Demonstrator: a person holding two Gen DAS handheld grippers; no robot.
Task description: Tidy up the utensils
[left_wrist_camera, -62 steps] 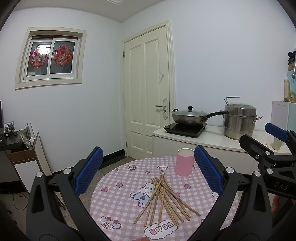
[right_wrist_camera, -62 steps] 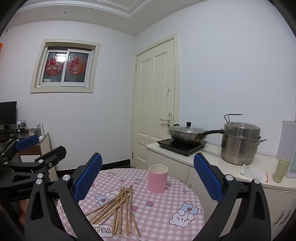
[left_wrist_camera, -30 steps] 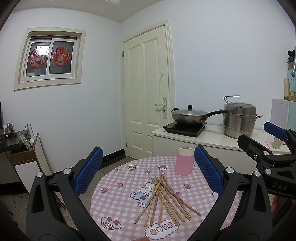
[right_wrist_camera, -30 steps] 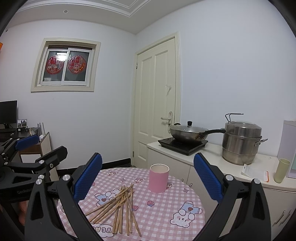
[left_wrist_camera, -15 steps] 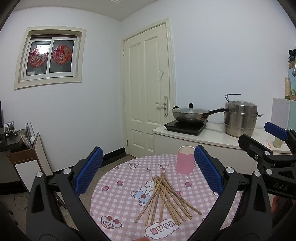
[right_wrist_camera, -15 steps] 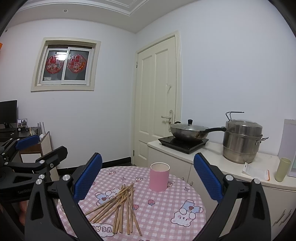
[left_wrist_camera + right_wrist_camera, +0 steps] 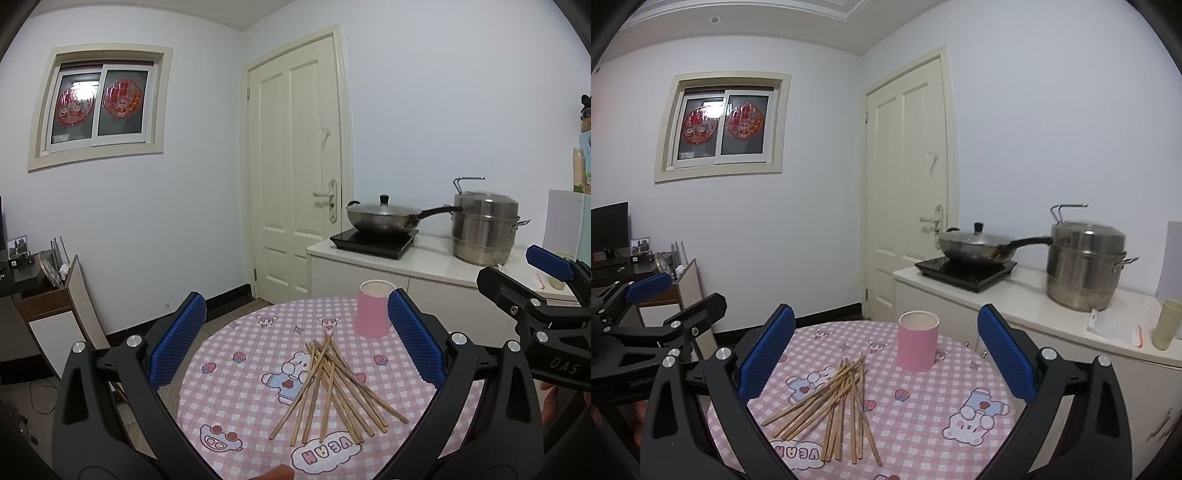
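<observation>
On the round checked table [image 7: 923, 413] the chopsticks [image 7: 328, 384] and pink cup [image 7: 918, 340] lie unmoved, while both spread, empty grippers, left [image 7: 295, 341] and right [image 7: 886, 349], have dipped slightly lower.

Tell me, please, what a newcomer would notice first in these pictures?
Probably the loose heap of chopsticks crossing one another on the round table with its pink checked cloth, and the pink cup standing upright just beyond them. Next, the two open blue-padded claws, left claw and right claw, framing the table with nothing held. Behind, a lidded wok and a steel steamer pot sit on the counter.
</observation>
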